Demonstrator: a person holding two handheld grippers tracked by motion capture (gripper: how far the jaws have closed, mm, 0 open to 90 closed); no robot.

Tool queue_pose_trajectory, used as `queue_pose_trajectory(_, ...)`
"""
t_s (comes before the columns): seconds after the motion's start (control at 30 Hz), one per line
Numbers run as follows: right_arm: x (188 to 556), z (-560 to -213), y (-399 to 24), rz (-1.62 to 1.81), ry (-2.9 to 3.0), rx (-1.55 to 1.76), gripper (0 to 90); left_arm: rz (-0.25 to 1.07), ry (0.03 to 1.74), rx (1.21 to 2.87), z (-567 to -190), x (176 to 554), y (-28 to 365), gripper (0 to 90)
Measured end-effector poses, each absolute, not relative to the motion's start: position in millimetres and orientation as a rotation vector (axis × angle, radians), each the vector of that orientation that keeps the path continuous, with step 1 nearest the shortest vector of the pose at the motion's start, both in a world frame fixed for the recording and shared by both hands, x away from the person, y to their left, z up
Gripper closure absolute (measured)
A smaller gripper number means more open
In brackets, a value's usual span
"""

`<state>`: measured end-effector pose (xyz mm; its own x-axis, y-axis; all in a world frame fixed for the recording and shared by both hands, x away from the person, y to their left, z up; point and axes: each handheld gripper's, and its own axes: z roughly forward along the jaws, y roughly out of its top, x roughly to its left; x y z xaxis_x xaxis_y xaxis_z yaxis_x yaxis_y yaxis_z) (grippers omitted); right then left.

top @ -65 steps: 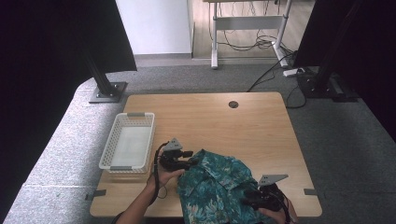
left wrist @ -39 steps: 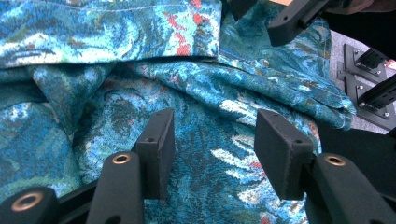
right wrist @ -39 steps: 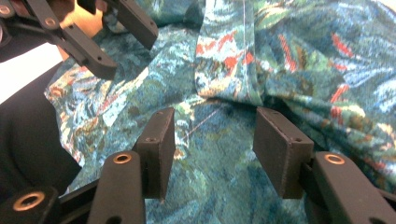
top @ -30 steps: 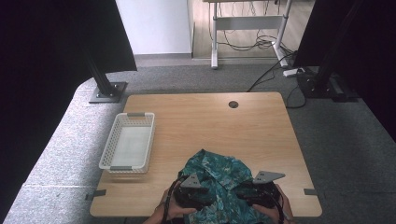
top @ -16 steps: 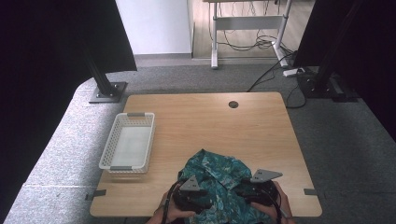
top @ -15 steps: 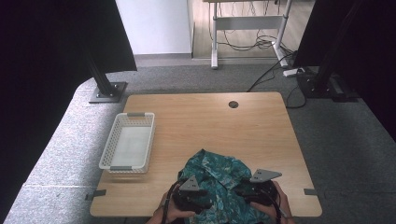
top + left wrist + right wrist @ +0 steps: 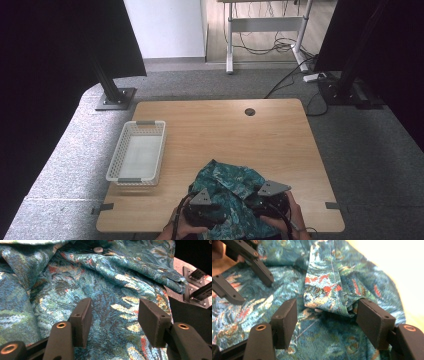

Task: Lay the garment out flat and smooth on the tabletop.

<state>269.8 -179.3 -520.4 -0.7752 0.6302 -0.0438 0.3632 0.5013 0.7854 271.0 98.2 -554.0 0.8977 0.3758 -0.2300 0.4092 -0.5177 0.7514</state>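
Observation:
A crumpled teal shirt with a blue and red leaf print lies at the near middle of the wooden table. Both grippers rest on its near part, a person's hands around them. My left gripper stands open over the flat cloth, its pads apart and pinching nothing. My right gripper is open too; its jaws have just been opening. A folded hem of the shirt lies between its pads, loose. The left gripper's jaws show at the top left of the right gripper view.
A white mesh basket stands at the table's left side with nothing in it. A round cable hole sits near the far edge. Black stands and cables are on the grey floor beyond.
Since the earliest frame the left gripper has come from the shirt's left edge down to its near part, beside the right one. Over the last second both hands have hardly moved.

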Motion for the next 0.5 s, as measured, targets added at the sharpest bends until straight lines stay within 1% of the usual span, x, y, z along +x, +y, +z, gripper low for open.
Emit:
queue_pose_trajectory(0.17,273,-521,-173,1.077,2.422,0.786,30.4,-0.052,0.562,2.162,-555,271,100,44.7)
queue_pose_trajectory(0.5,268,-519,-163,0.966,2.305,0.711,32.3,-0.059,0.561,2.154,-555,273,101,45.3)
